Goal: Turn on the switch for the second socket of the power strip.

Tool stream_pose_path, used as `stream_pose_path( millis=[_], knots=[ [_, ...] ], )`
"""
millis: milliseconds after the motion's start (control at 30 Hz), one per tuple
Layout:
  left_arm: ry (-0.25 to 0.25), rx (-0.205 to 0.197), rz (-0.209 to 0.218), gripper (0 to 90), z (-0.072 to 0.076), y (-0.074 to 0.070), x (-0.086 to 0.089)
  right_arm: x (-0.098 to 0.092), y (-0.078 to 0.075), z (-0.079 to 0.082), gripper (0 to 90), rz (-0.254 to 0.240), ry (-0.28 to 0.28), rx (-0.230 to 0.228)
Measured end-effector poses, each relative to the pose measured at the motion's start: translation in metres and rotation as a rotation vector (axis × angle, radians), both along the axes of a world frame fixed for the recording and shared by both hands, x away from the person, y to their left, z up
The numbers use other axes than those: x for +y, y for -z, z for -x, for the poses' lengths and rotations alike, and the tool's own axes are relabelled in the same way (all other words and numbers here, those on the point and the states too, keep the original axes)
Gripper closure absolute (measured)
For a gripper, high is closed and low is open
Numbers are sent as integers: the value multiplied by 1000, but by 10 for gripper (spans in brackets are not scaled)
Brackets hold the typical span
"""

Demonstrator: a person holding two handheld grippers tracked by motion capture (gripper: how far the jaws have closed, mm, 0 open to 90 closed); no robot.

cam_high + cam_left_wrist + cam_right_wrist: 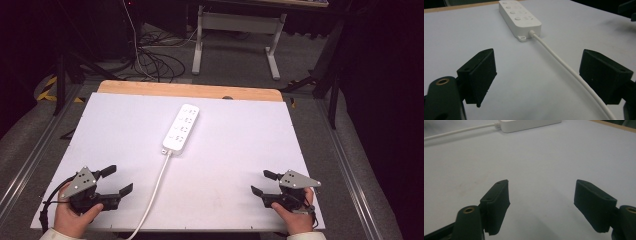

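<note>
A white power strip [181, 127] lies lengthwise near the middle of the white table top [240, 150]. Its white cable [156, 192] runs toward the front edge. The left gripper [118, 180] rests at the front left, held by a hand, open with nothing between its jaws. The right gripper [261, 182] rests at the front right, also open and holding nothing. In the left gripper view the power strip [519, 15] lies ahead and the cable [564, 65] passes between the left gripper's [537, 75] jaws. The right gripper view shows the right gripper [541, 202] open over bare table, the power strip [529, 125] far ahead.
A wooden strip [190, 90] borders the table's far edge. Beyond it, cables [155, 60] lie on the floor beside a white desk frame [235, 35]. Metal rails [30, 155] run along both sides of the table.
</note>
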State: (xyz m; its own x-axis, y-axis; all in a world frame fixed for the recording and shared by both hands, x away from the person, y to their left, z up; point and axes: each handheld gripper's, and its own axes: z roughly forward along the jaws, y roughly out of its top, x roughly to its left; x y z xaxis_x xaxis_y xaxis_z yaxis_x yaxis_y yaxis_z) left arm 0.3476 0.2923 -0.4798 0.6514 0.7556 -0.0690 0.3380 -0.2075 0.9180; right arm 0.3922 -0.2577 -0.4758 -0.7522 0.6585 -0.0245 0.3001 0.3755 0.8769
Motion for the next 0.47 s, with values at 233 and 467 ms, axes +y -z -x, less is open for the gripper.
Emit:
stream_pose_path(
  millis=[233, 467],
  knots=[
    [-20, -43, -44, 146, -4, 1, 6, 0, 0, 0, 291, 3, 3, 1],
    [-30, 32, 16, 160, -5, 3, 10, 0, 0, -2, 291, 5, 2, 3]
  ],
)
